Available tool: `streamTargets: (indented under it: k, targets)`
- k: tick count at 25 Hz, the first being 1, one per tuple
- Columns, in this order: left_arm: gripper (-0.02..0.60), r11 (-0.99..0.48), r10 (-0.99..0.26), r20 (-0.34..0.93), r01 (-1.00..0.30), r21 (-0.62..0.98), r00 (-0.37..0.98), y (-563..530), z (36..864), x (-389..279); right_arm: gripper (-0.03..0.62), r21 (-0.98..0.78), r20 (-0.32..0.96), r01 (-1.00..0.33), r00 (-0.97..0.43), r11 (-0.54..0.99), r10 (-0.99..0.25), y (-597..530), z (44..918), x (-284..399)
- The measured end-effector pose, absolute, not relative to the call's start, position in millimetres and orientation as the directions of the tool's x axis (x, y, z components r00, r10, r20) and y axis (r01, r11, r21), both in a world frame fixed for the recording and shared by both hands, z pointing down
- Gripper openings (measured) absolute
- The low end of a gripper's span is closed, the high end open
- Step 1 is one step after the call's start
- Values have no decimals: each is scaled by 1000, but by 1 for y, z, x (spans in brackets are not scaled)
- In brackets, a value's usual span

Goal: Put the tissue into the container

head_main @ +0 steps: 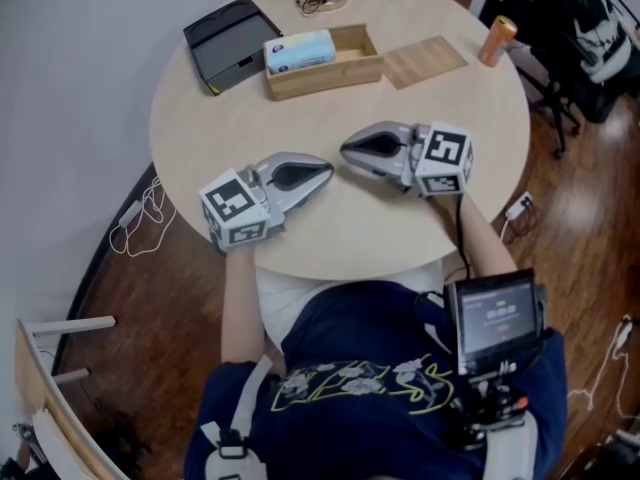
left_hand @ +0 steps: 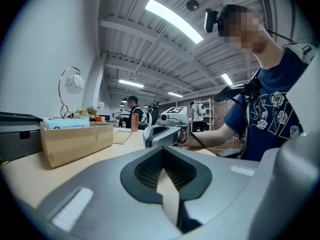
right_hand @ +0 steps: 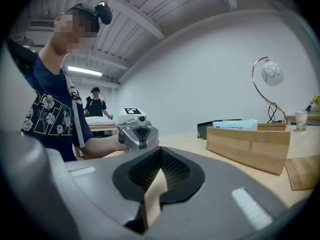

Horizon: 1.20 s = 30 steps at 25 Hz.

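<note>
Over on the round pale wooden table (head_main: 200, 118), near the edge where the person sits, both tools sit low with their noses almost pointing at each other. The left gripper (head_main: 322, 175) has its jaws pressed together on nothing, and same deal for the right gripper (head_main: 347, 151), closed up and empty. Funny thing is, the light blue rectangular tissue pack (head_main: 298, 51) is already inside the open light wooden box (head_main: 330, 78) at the far side of the table, tucked into its left end with its top poking a bit above the rim. The rest of the box looks bare. So my read is the put-it-in step is effectively done, or nothing's under way right now, tbh can't say which. Neither hand is anywhere near the box. If anything's left, I'd guess it's the thin flat wooden panel (head_main: 425, 61) lying just right of the box, which might be its lid. Grabbing that would mean spreading the jaws first and reaching right across the table. Left of the box there's a flat black rectangular case (head_main: 232, 40). It looks open and I see nothing in it, but it's dark, so don't quote me. A tall orange can (head_main: 497, 40) stands at the far right edge, well apart from everything.
</note>
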<state>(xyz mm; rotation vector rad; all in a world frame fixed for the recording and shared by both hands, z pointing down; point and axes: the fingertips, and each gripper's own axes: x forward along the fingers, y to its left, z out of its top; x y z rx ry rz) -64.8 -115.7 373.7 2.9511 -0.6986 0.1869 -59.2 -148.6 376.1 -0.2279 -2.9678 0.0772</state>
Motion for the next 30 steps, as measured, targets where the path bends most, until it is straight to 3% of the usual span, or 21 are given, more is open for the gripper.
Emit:
streamTargets:
  k: [30]
  targets:
    - [5,-906,-403,138,-416,79,905,-91,373,-52,1,-62,168,207,-962,976,215,-112,379,-48]
